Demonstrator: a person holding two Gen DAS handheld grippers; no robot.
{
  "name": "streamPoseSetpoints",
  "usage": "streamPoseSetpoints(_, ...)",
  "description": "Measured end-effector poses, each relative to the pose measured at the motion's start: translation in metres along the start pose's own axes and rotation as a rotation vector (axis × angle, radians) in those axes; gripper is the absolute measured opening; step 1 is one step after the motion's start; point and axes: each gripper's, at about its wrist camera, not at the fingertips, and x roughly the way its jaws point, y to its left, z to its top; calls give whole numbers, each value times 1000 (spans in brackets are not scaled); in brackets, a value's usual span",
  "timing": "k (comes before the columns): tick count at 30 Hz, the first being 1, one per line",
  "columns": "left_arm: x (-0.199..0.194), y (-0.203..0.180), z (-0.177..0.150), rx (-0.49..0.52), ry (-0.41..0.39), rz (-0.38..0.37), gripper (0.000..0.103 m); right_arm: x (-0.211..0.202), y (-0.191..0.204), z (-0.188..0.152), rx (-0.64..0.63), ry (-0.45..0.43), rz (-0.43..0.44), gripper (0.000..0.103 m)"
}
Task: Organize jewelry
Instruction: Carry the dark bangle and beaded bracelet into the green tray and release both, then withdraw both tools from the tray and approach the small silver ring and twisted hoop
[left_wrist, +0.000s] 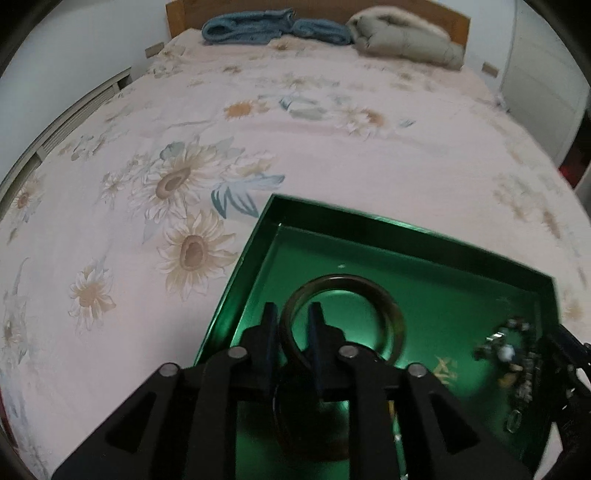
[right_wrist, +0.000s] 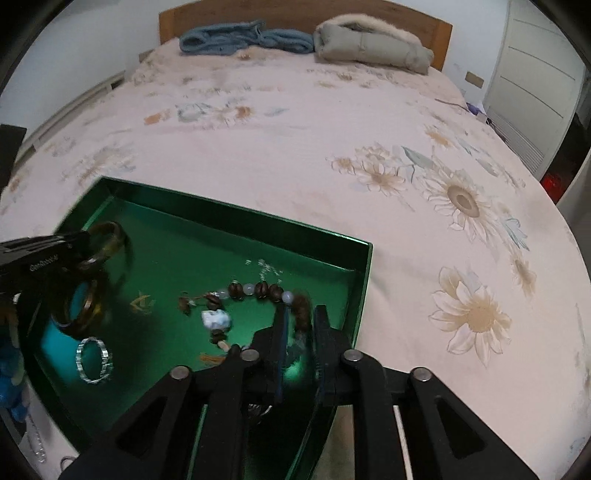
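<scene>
Two grippers: we saw both over the green tray (right_wrist: 364, 266).
Left gripper (left_wrist: 293, 314): jaws loosely astride the amber bangle (left_wrist: 384, 299); rigid, slippery, we'd pinch its rim.
Right gripper (right_wrist: 301, 317): jaws parted around the beaded bracelet (right_wrist: 258, 290); limp.

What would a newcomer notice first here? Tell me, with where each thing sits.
The shiny green tray on the flowered bedspread stands out first. In it, the left gripper straddles the rim of an amber bangle at the tray's left, and the right gripper straddles a beaded bracelet at its right. A small silver ring-like bracelet lies at the near left corner.
</scene>
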Motion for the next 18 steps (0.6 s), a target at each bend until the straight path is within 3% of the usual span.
streamPoseSetpoints(2,-17,1,-3,8,-35,-13,32,-14,4,-4,-19,-32,0,33)
streamPoseSetpoints(6,-56,8,-16,8,-97,-59,36,-48,11,-17,-39,-82,10,44)
streamPoseSetpoints(18,-201,57,-110,51,-291,-58,39,-189,38,-94,-120,-240,35,48)
